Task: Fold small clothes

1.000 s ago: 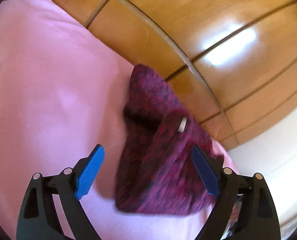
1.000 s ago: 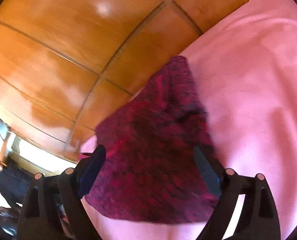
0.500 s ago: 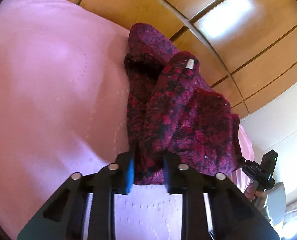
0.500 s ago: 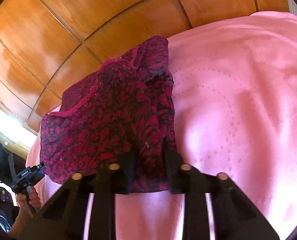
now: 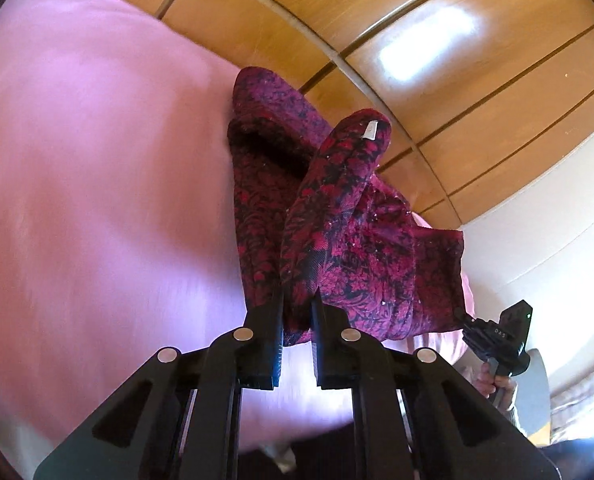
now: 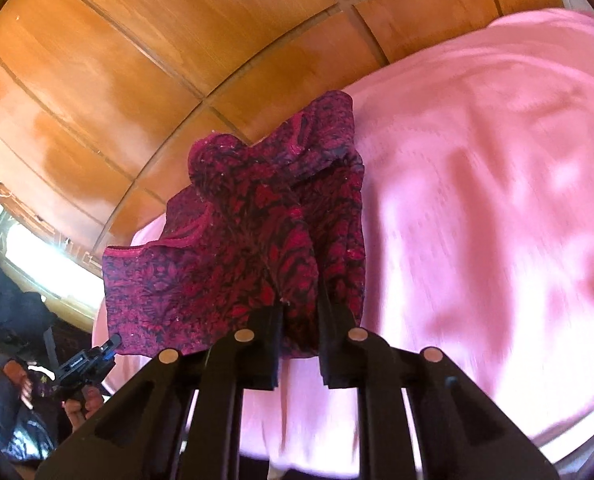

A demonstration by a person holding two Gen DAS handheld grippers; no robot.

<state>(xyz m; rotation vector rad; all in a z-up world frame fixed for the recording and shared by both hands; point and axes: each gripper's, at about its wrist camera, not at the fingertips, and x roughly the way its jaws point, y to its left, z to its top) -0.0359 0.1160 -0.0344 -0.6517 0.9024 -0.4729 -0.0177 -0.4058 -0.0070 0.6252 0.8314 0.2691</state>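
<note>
Garment: dark red floral cloth, on pink bedsheet, far end by wood panels.
L gripper: clamped on near hem, L corner.
R gripper: clamped on near hem, R corner.
Axis: cloth runs straight fwd from both; fold prob goes away, toward panels.
Nearer: neither, about level.

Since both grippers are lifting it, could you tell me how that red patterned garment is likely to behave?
Probably floppy: the garment sags in folds between the left gripper and right gripper. Likely light, bunching easily; loose edges may swing.
</note>
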